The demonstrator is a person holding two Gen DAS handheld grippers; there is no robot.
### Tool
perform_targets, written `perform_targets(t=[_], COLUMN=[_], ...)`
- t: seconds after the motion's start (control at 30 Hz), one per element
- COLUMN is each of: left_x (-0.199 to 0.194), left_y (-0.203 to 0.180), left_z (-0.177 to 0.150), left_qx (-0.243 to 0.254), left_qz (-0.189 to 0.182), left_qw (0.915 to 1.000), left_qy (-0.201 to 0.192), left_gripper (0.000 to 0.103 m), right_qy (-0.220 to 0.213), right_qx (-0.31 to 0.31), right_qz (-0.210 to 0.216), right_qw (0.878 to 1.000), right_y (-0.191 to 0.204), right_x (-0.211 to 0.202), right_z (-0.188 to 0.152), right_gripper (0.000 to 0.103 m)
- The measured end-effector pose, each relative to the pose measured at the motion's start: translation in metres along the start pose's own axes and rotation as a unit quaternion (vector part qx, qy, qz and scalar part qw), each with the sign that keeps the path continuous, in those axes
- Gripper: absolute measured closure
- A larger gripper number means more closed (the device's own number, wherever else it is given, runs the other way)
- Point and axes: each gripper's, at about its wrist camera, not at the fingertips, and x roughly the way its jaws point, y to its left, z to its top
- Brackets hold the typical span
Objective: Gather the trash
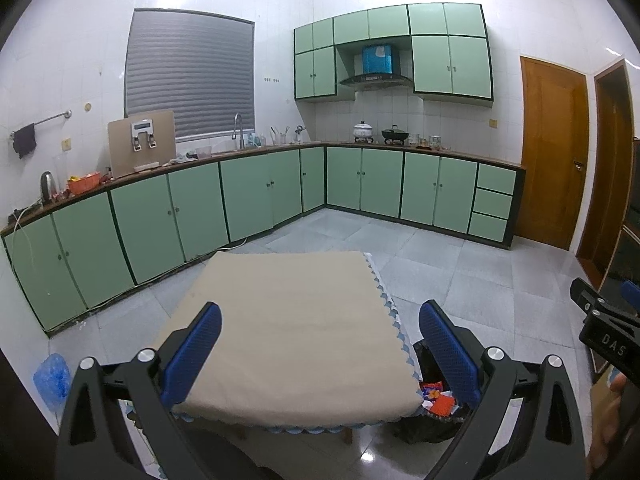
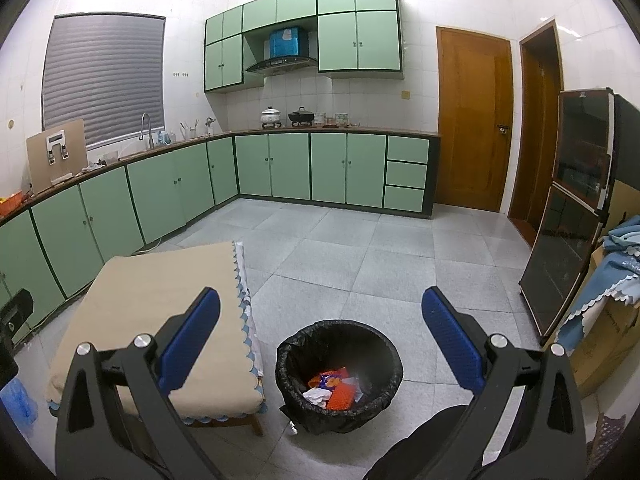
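A black-lined trash bin (image 2: 339,372) stands on the floor right of the low table (image 2: 152,320). Orange and white wrappers (image 2: 332,390) lie inside it. My right gripper (image 2: 320,344) hangs open above the bin, nothing between its blue pads. My left gripper (image 1: 320,356) is open over the beige-covered table (image 1: 296,320), holding nothing. In the left wrist view the bin (image 1: 430,408) shows partly behind the table's right edge, with trash (image 1: 438,398) in it. The right gripper's body (image 1: 604,328) appears at the far right.
Green cabinets (image 2: 180,188) line the left and back walls under a cluttered counter. Two wooden doors (image 2: 474,120) stand at the right. A dark glass-front cabinet (image 2: 568,216) and cardboard boxes with blue cloth (image 2: 616,280) stand at the right. A blue bag (image 1: 52,376) lies on the floor.
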Motion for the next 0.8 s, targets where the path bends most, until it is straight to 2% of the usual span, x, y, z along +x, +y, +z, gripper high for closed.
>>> perform_targets(t=[0.8], left_x=[0.0], left_y=[0.0006], left_z=[0.0003], left_qx=[-0.001], left_qz=[0.002], left_qw=[1.0], left_qy=[0.001], left_gripper=[0.006], right_qy=[0.001], right_qx=[0.0], right_qz=[0.001], right_qw=[1.0], right_y=[-0.0027], right_x=[-0.0013], right_z=[0.003], right_gripper=[0.005])
